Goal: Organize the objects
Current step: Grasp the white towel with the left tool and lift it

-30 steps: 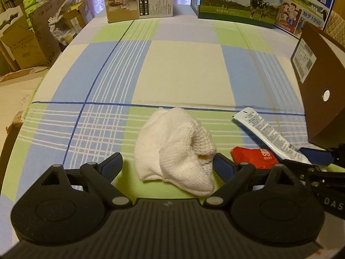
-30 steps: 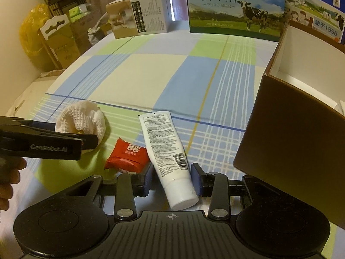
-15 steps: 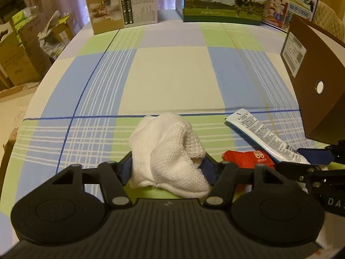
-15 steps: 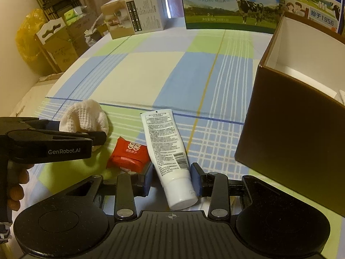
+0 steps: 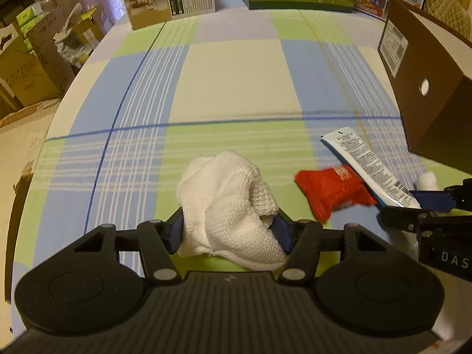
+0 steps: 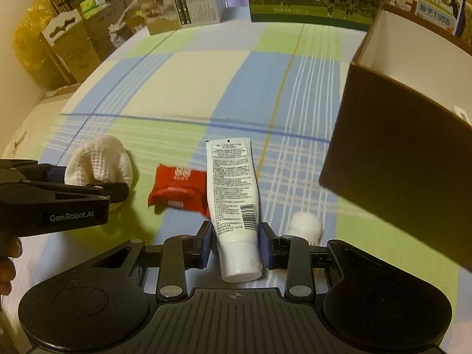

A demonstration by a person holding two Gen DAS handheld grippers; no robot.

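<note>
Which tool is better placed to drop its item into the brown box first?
Right. The right tool grips the white tube with the brown box directly beside it; the left tool holds the cloth farther away.

Rough knitted white cloth [image 5: 233, 203], glossy plastic tube [image 6: 233, 188] – perhaps matt cardboard box [image 6: 404, 153]

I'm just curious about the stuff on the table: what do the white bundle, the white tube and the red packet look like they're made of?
The white bundle looks like soft woven cotton cloth: open waffle-like weave, matte, crumpled. The white tube seems smooth plastic with a slight sheen, printed text and a barcode. The red packet looks like thin plastic or foil film, with crimped ends; which of these is unclear.
</note>
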